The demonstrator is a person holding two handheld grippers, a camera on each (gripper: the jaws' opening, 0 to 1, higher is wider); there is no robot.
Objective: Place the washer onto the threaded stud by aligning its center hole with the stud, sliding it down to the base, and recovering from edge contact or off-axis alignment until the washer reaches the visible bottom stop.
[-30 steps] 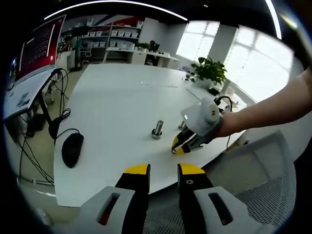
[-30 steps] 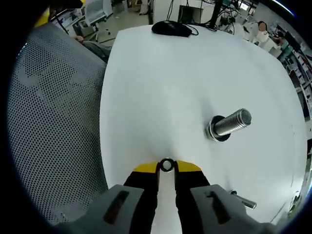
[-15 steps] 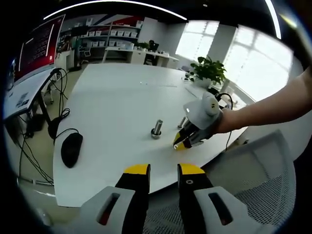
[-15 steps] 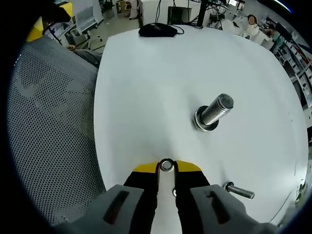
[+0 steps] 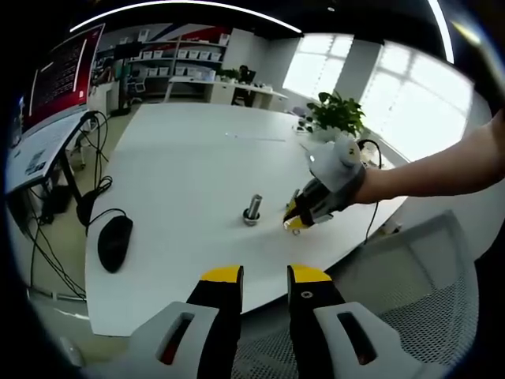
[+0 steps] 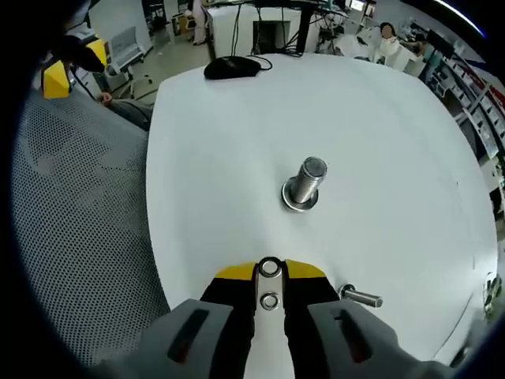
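white desk spreads across the right gripper view, with the threaded stud standing upright just right of centre on its wide base. at the bottom centre the right gripper is closed on the washer, pinched by its edge between the yellow tips, well apart from the stud. a second small ring sits lower between the jaws, hard to make out. a loose bolt lies at the lower right, partly cut off by the jaw. a black mouse sits at the top.

in the left gripper view the left gripper is at the bottom centre, jaws slightly apart and empty, over a mesh chair.
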